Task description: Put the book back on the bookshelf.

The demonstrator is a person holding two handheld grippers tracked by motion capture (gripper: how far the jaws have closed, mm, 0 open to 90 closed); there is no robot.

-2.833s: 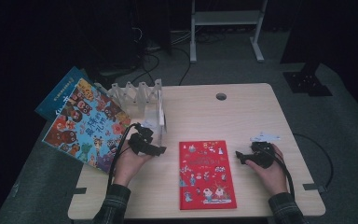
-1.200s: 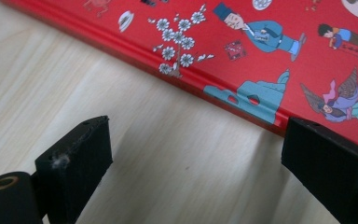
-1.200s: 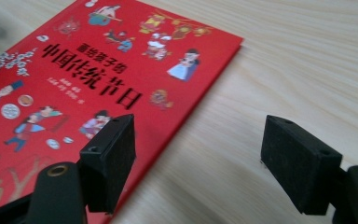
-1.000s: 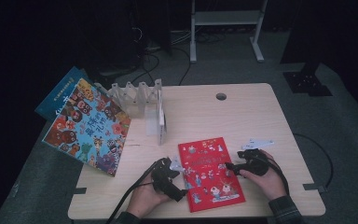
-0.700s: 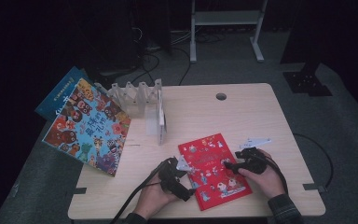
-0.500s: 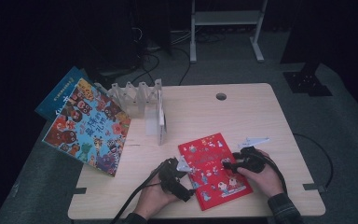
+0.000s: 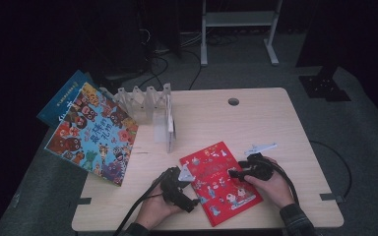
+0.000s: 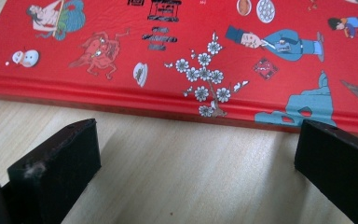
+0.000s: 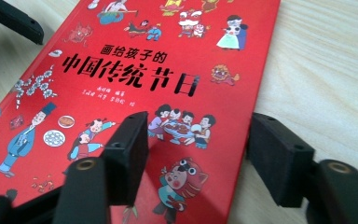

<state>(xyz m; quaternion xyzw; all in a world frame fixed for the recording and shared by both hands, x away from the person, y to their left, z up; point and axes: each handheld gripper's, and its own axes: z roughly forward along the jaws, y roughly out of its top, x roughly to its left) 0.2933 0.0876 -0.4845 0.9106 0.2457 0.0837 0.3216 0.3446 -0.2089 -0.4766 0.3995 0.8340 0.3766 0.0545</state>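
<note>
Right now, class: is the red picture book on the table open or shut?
Shut. The red picture book lies flat on the table, front cover up with its title showing, and no inside pages are spread.

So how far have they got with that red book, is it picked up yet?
Not yet. The red book lies flat on the table, slewed at an angle. In hand: the right gripper straddles its right edge, jaws just closing, not yet pinching. The left gripper waits open at the spine, apart from it. Left to do: grip and lift it, perhaps toward the clear rack.
</note>
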